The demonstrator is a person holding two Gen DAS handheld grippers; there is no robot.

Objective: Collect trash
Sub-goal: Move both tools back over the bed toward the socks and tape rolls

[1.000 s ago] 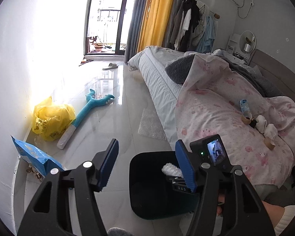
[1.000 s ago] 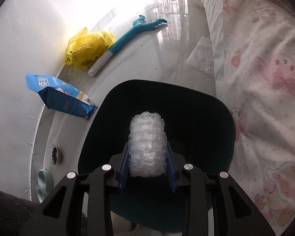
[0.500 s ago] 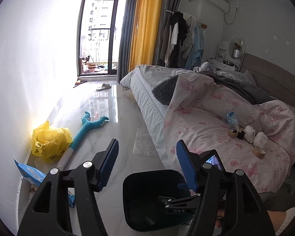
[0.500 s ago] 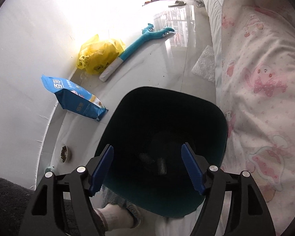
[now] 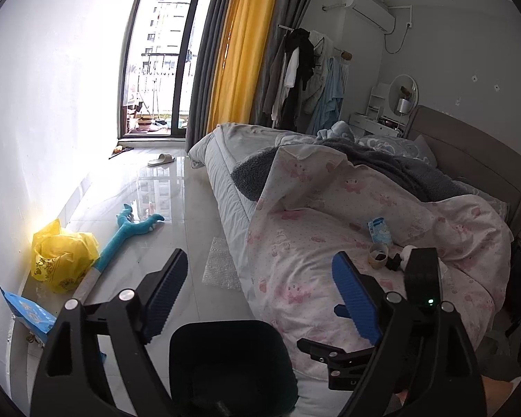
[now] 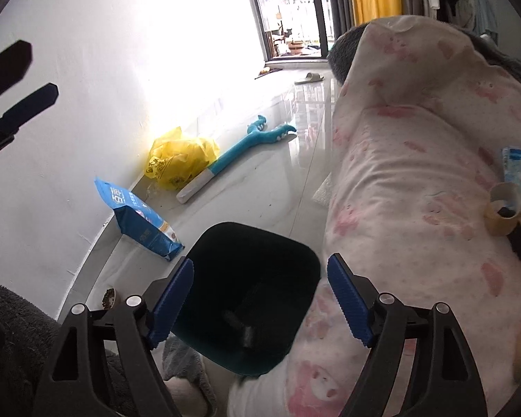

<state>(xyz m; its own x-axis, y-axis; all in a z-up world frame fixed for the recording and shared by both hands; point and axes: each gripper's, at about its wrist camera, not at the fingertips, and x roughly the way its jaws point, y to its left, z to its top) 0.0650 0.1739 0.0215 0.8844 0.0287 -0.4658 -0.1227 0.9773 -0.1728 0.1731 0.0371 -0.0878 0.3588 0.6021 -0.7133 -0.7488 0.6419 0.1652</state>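
A dark teal trash bin (image 6: 250, 295) stands on the floor beside the bed; it also shows in the left wrist view (image 5: 229, 365). My right gripper (image 6: 260, 300) is open and empty above the bin's mouth. My left gripper (image 5: 260, 288) is open and empty, raised above the bin and facing the bed. On the pink quilt lie a tape roll (image 5: 378, 255), a blue-white packet (image 5: 379, 231) and small white items (image 5: 408, 253). A sheet of bubble wrap (image 5: 218, 269) lies on the floor by the bed.
A yellow plastic bag (image 5: 60, 255), a blue snack bag (image 6: 139, 220) and a teal plush toy (image 5: 128, 231) lie along the left wall. The bed (image 5: 330, 208) fills the right side. A slipper (image 5: 160, 159) lies near the balcony door. A small bowl (image 6: 109, 298) sits by the wall.
My right gripper opened and dropped the bubble wrap roll into the bin, then lifted and tilted up. My left gripper rose and swung up toward the bed.
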